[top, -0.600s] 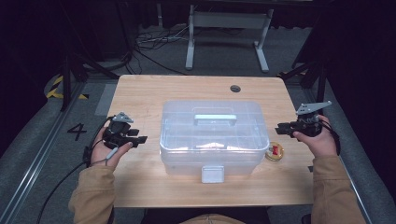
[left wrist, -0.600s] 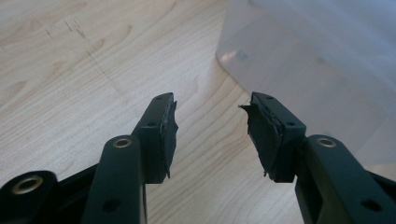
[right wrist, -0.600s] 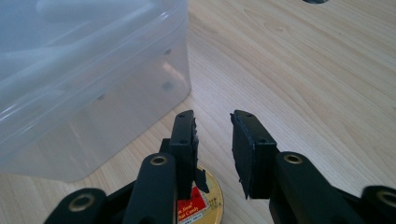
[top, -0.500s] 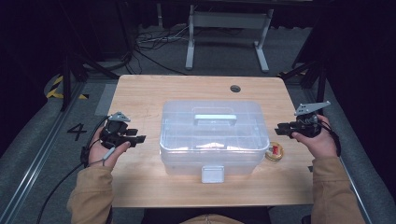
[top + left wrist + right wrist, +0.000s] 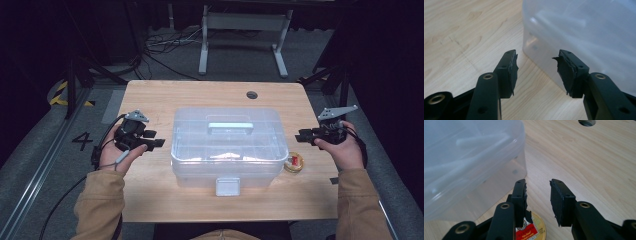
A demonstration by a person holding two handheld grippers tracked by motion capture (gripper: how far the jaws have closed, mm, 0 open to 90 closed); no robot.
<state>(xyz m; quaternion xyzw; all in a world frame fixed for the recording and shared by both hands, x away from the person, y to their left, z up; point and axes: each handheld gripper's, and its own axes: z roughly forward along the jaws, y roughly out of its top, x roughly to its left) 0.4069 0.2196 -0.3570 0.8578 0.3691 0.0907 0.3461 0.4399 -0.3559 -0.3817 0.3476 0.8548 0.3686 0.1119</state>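
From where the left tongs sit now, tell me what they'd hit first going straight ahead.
Most likely the clear plastic box: the left tongs stand open with its near corner just beyond the tips. Depth is hard to judge, but nothing lies between them.

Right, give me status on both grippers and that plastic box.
Left gripper open, empty, beside the box. Right gripper open, empty, off the box's other side. Lid on, untouched. Small round tin on the table below the right jaws.
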